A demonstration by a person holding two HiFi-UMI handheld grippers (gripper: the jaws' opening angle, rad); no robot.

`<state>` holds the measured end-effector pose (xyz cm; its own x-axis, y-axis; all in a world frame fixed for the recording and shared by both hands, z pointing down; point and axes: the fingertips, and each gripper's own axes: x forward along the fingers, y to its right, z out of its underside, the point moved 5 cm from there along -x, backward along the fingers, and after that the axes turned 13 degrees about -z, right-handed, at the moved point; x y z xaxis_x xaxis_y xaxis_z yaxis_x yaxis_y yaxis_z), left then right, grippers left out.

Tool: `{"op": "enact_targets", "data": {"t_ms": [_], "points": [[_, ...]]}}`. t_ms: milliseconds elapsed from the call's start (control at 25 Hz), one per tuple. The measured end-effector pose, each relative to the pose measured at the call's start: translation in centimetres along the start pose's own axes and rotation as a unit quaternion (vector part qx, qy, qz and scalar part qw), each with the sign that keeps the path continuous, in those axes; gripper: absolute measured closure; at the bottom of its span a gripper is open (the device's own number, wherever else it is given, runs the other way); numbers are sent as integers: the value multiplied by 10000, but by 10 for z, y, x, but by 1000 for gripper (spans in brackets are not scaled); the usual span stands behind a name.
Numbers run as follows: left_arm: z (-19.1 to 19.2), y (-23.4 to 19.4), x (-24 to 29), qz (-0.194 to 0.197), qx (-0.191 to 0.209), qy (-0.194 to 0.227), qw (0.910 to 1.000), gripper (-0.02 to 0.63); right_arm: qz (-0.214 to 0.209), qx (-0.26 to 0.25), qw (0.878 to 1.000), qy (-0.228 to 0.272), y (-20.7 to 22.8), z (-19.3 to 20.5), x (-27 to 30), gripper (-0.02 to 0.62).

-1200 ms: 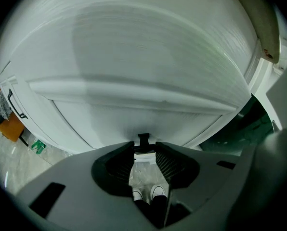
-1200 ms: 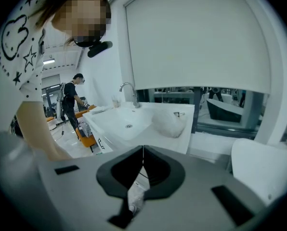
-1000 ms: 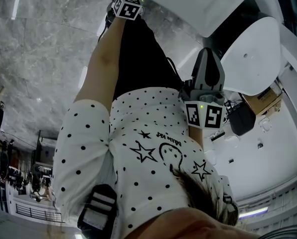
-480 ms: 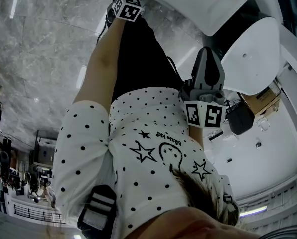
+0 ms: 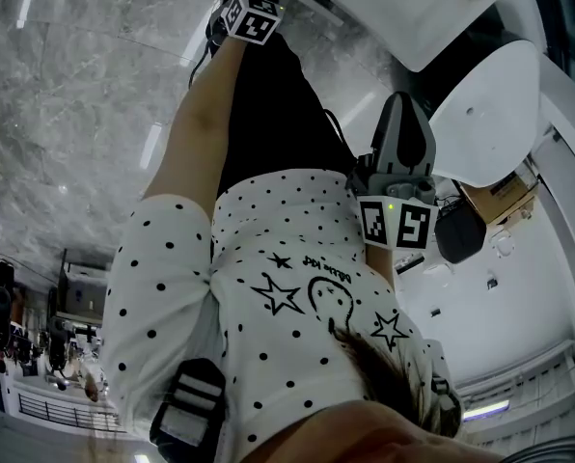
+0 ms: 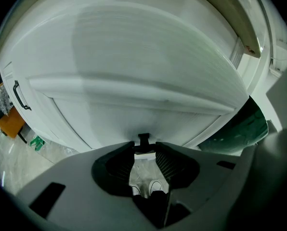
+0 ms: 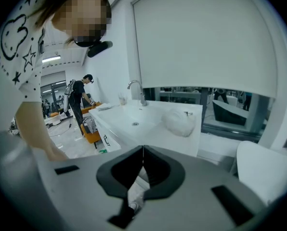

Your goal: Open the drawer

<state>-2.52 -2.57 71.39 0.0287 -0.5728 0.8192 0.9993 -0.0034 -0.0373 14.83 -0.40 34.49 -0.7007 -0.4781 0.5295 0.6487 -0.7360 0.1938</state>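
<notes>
In the left gripper view a white drawer front (image 6: 134,61) fills the frame. Its small black handle (image 6: 143,139) sits right between the tips of my left gripper (image 6: 144,146), which is shut on it. In the head view the person's left arm stretches up to the left gripper's marker cube (image 5: 252,17) at the edge of the white drawer (image 5: 384,8); the jaws themselves are hidden there. My right gripper (image 5: 403,104) hangs in front of the person's spotted shirt. Its tips meet in the right gripper view (image 7: 143,149), shut with nothing between them.
A white vanity (image 7: 148,129) with a sink and tap (image 7: 136,91) carries a white bundle (image 7: 179,121). Another cabinet handle (image 6: 19,95) shows at far left. A second person (image 7: 81,100) stands far off by orange furniture (image 7: 90,131). The floor is grey marble (image 5: 66,95).
The left gripper's cube and the white drawer edge have shifted slightly up and to the right in the head view. The right gripper has stayed put.
</notes>
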Motion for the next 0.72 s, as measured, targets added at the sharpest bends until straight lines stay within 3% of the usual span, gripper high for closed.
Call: {"op": "enact_targets", "data": {"t_ms": [720], "points": [[30,1,-17,118,127,-78,9998,466,-85,10,10000,-37,-23,10,-2,581]]}}
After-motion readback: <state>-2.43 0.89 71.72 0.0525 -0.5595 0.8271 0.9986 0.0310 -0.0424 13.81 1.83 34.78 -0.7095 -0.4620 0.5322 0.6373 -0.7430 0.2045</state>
